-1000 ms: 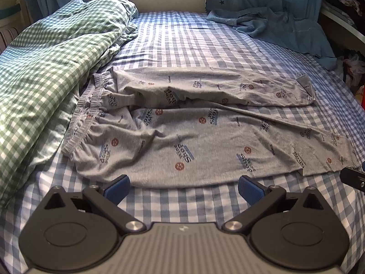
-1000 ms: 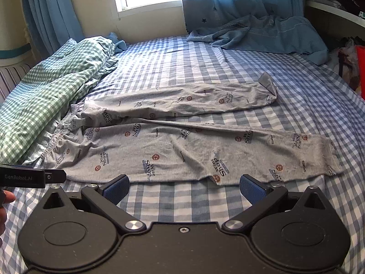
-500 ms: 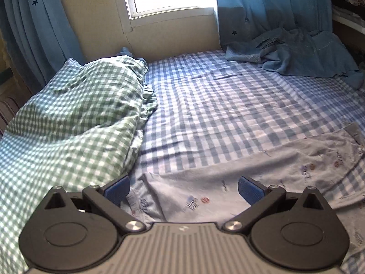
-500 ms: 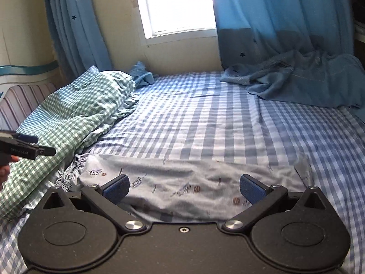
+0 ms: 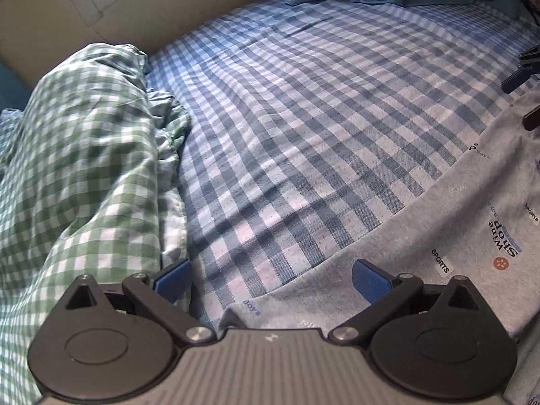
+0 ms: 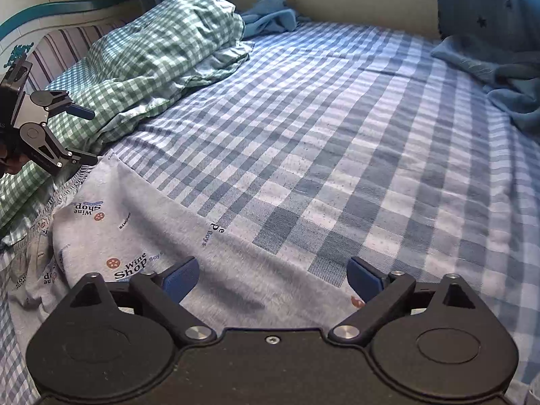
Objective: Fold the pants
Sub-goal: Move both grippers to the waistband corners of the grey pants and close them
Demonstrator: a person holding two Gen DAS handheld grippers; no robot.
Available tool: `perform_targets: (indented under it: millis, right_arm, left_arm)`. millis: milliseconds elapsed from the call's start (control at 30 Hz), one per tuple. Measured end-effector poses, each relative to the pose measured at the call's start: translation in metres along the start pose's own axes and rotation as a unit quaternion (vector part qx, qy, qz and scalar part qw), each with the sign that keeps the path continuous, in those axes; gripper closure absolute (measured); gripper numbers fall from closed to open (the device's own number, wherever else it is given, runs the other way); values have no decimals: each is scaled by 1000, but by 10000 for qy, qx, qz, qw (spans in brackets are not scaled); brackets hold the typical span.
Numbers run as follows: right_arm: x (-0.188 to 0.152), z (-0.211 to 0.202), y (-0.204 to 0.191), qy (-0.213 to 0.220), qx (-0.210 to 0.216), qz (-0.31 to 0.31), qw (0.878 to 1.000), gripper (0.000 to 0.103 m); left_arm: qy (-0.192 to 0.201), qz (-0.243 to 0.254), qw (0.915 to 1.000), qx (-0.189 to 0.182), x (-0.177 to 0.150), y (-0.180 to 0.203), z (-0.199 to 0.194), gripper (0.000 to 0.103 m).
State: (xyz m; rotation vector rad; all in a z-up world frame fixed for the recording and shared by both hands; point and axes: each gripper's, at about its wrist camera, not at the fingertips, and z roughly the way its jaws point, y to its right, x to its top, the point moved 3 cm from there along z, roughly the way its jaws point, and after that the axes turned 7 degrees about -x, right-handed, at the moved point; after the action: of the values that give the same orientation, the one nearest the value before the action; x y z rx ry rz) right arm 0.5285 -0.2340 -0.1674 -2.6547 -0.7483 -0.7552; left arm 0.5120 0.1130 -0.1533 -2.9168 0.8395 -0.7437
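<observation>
Open bed centre, clutter at the sides

The blue-and-white checked bedsheet (image 6: 354,141) lies bare and passable through the middle up to the far edge. A bunched green-checked duvet (image 6: 145,64) blocks the left edge; crumpled blue cloth (image 6: 499,77) crowds the far right corner; grey printed pants (image 6: 202,256) cover the near edge.
</observation>
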Motion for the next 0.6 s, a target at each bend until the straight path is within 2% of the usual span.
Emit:
perform_targets:
  millis: [100,200,267,300,333,367,400,433,467,500,567,600]
  right_arm:
    - [7,17,-6,-162,157,-287,9993,22]
    - [9,26,-17,-372,238,-739,9963,25]
    - [7,30,-23,-488,225,-978,9937,26]
    - [7,33,-25,-546,178,-1067,9926,30]
    - [6,36,-26,-605,144,-1119,9918,33]
    - [6,38,-27,-661,111,-1149,9911,42]
    - [5,40,-27,-695,75,-1174,9906,50]
    - [4,40,-28,-691,25,-1210,9902,53]
    - [3,40,-29,-683,-20,-1245,9899,60]
    - [3,41,-30,-685,-83,-1277,9894,69]
    - [1,41,-31,-684,-232,-1295,9889,80]
    - [1,41,-31,-677,-251,-1279,9892,91]
  left_arm:
    - [-63,152,9993,-337,2,5,13,0]
    - [-128,513,9969,-577,2,17,23,4]
    - [-181,737,9956,-554,1,22,30,13]
    - [-239,779,9952,-539,2,23,35,17]
    - [-315,781,9949,-554,1,23,39,27]
    - [-400,742,9944,-636,1,23,43,42]
    - [-444,679,9936,-782,-1,22,45,51]
    - [-457,606,9924,-966,-2,22,45,67]
    - [-457,551,9914,-1094,-4,23,45,78]
    - [-453,591,9910,-1112,-5,25,44,82]
    - [-470,811,9903,-1026,-6,33,41,102]
    - [-467,850,9907,-951,-6,36,39,102]
